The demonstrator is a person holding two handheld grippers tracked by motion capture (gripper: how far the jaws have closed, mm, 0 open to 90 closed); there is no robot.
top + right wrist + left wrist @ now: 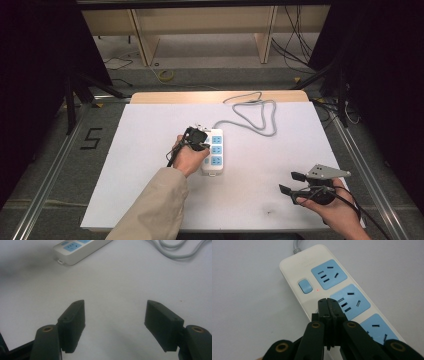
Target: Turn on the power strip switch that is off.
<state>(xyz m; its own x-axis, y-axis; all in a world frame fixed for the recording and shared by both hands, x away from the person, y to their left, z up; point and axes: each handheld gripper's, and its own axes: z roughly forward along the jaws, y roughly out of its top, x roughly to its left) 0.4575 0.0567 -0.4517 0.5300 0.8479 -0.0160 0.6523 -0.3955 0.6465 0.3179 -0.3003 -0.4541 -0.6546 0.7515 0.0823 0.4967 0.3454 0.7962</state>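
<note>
The left gripper (pixel 327 301), jaws pressed together, may slip off the power strip (pixel 307 265) (beside its blue switch (pixel 305 286)) and shove it sideways; the right gripper (pixel 115 315) idles wide apart

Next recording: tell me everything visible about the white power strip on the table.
The power strip is a long, rounded white block, plastic by its look, lying flat on the white table. It has three blue socket panels in a row, all without plugs, and a blue switch beside the end socket with a tiny red light next to it. A grey cable leaves that end and lies in loose loops behind. The left tool, jaws closed together, points down at the strip's edge beside the middle socket; contact cannot be confirmed.
</note>
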